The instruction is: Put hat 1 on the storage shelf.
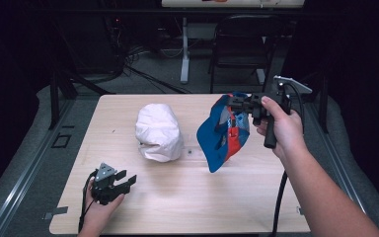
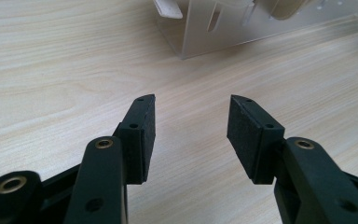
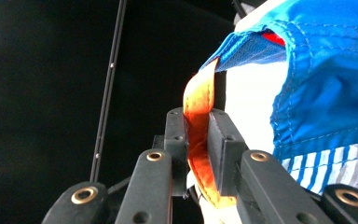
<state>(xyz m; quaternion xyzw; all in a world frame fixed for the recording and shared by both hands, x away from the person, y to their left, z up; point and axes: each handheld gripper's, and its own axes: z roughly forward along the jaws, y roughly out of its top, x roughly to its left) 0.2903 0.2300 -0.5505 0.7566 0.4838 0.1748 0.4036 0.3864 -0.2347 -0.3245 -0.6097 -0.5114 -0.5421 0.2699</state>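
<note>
Table (image 1: 187, 207) | left tool (image 2: 191, 126) wide, empty | right tool (image 3: 198, 140) clamps cap's (image 1: 217, 133) orange strap (image 3: 196, 100)

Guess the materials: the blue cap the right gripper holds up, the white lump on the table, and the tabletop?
Cap: looks like thin woven synthetic fabric, matte; stitched seams and a mesh panel show in the right gripper view, with an orange strap pinched in the right gripper.
White lump: probably soft cloth or crumpled paper, matte, creased; cannot tell which.
Tabletop: pale wood-grain, likely laminate, smooth with low sheen.
</note>
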